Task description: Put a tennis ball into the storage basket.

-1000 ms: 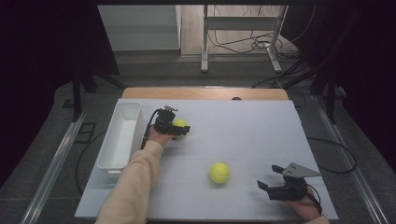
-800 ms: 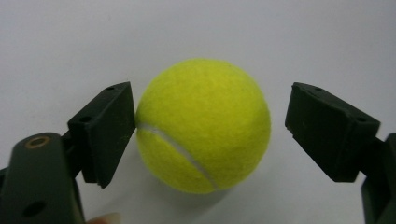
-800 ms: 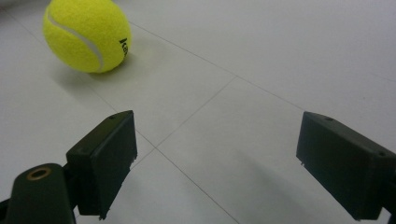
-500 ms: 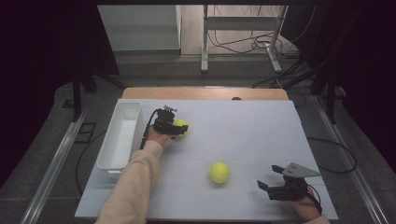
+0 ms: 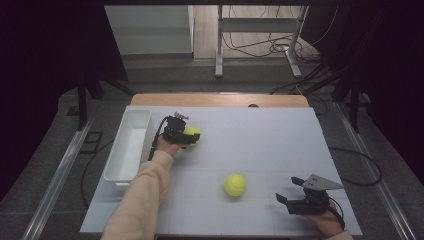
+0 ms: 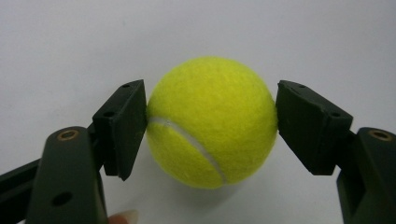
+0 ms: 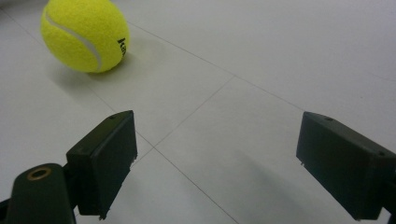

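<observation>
A white table (image 5: 280,135) takes up most of the high view, its top marked by thin seams that cross it. A strip of wood (image 5: 215,100) shows along its far edge. Beyond it lie a grey floor, some metal legs of a stand (image 5: 257,45) and loose cables (image 5: 260,47).

At the table's left side sits a long white bin (image 5: 129,147), lying lengthwise away from the person, and nothing can be seen inside it.

The person's left arm in a pale sleeve (image 5: 140,200) reaches up from the bottom edge toward the far-left part of the table, just beside the bin. That hand holds the left gripper (image 5: 192,137), and a black cable loops from its rear. In the left gripper view its two black jaws stand on either side of a tennis ball (image 6: 212,121), each pad touching the felt, so the claw is closed on that ball. The ball sits low over the white surface with a soft shadow under it; whether it rests on the table I cannot tell. A fingertip (image 6: 125,217) peeks in at the bottom of that view.

The right gripper (image 5: 289,191) rests at the near-right corner of the table, a grey three-cornered plate on top. Its jaws are spread wide with nothing between them, as the right gripper view shows.

A second tennis ball (image 5: 235,184) lies free on the table, left of the right gripper and well apart from the first ball. In the right gripper view it sits at the upper left, with dark lettering on its side.
</observation>
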`<state>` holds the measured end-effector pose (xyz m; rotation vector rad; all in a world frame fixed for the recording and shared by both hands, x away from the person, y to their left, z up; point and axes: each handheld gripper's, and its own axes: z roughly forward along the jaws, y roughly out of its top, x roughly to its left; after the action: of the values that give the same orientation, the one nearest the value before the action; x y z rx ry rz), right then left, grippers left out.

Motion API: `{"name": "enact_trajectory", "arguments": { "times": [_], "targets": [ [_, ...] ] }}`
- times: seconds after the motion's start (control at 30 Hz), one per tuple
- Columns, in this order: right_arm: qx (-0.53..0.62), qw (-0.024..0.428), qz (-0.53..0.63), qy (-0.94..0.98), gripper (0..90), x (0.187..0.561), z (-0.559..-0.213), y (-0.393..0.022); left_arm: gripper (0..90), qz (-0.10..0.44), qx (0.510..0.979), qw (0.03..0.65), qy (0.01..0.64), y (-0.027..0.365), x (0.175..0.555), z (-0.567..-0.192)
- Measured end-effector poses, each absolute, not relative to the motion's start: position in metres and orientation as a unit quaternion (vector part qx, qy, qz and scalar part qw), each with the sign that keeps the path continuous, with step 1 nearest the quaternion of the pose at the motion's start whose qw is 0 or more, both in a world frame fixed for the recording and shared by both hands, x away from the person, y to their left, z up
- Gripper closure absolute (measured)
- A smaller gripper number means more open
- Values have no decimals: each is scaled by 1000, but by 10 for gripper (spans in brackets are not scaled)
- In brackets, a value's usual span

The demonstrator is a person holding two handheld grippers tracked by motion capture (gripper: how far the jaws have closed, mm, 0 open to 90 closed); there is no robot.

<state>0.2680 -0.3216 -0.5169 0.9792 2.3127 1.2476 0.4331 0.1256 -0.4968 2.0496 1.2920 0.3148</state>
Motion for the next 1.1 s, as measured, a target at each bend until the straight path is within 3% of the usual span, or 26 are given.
{"name": "enact_trajectory", "arguments": {
  "times": [1.1],
  "targets": [
    [345, 169, 438, 813, 129, 268, -517, -322, 279, 141, 776, 384, 480, 138, 411, -473]
  ]
}}
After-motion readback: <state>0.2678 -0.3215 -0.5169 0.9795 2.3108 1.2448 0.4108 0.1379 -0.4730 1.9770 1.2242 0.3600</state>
